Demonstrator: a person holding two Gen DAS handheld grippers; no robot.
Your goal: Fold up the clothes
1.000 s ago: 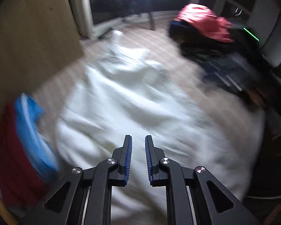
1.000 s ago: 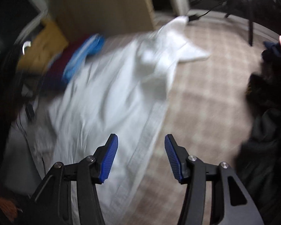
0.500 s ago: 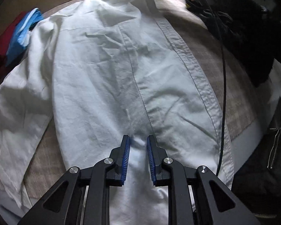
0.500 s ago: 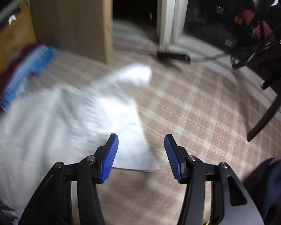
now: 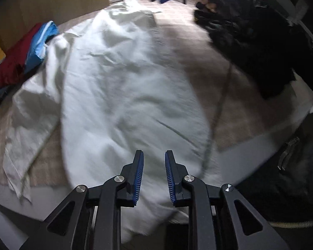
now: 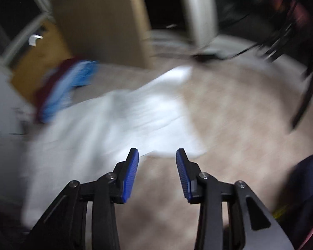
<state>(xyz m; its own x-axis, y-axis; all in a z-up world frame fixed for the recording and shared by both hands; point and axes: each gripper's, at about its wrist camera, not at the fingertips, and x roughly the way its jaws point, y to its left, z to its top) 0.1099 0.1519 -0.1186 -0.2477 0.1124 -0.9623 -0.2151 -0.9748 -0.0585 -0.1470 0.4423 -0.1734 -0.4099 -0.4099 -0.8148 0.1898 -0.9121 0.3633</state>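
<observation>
A white shirt (image 5: 123, 95) lies spread on the beige checked bed cover (image 5: 240, 95), with one sleeve (image 5: 29, 120) trailing off to the left. My left gripper (image 5: 154, 173) hovers over the shirt's near hem, its blue pads a narrow gap apart with nothing pinched between them. In the blurred right wrist view the white shirt (image 6: 123, 125) fills the left half. My right gripper (image 6: 157, 166) stands open just above the cover, next to the shirt's edge and holding nothing.
A red and blue stack of clothes (image 5: 20, 56) sits by the shirt's left side, also seen as clothes (image 6: 60, 91). A dark clothing pile (image 5: 260, 41) takes up the right. A thin cable (image 5: 221, 104) crosses the cover. A wooden panel (image 6: 102, 20) stands behind.
Both views have swung and blurred. The left gripper has shifted over the shirt's lower part and its gap is slightly wider. The right gripper's fingers have drawn somewhat closer together.
</observation>
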